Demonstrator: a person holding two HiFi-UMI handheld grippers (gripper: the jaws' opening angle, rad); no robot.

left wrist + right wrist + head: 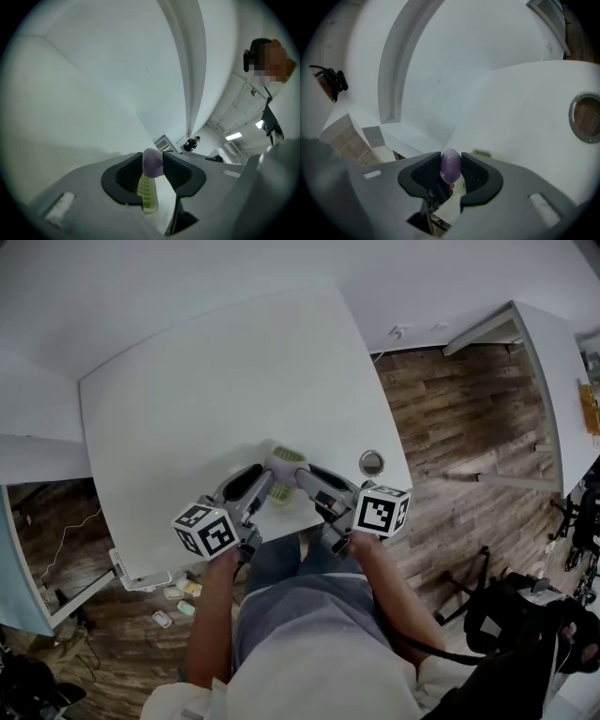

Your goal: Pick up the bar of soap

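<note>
Starting at the person's body, both forearms reach forward over the near edge of the white table (187, 399), a gripper in each hand. The left gripper (270, 476) and the right gripper (300, 476) come in from opposite sides and meet tip to tip.

The purple bar of soap (281, 465) sits at that meeting point, between both pairs of jaws.

In the right gripper view, the right gripper (451, 165) is clamped on the bar of soap (450, 166), with both dark pads pressed against its sides.

In the left gripper view, the left gripper (153, 160) has its jaws spread wide. The bar of soap (153, 163) fills the gap at their tips, and no squeeze shows there.

A green slatted soap dish (148, 197) lies on the table directly below the soap. Whether the soap is clear of the dish cannot be told. The head view shows the dish (288, 455) just beyond the jaw tips.

To the right of the dish, a round cable hole (371, 463) is set in the tabletop. Beyond the table edge is wood-plank flooring (450, 427). A few small items (178, 601) lie on the floor at lower left, and a second white desk (553, 381) stands at far right.
</note>
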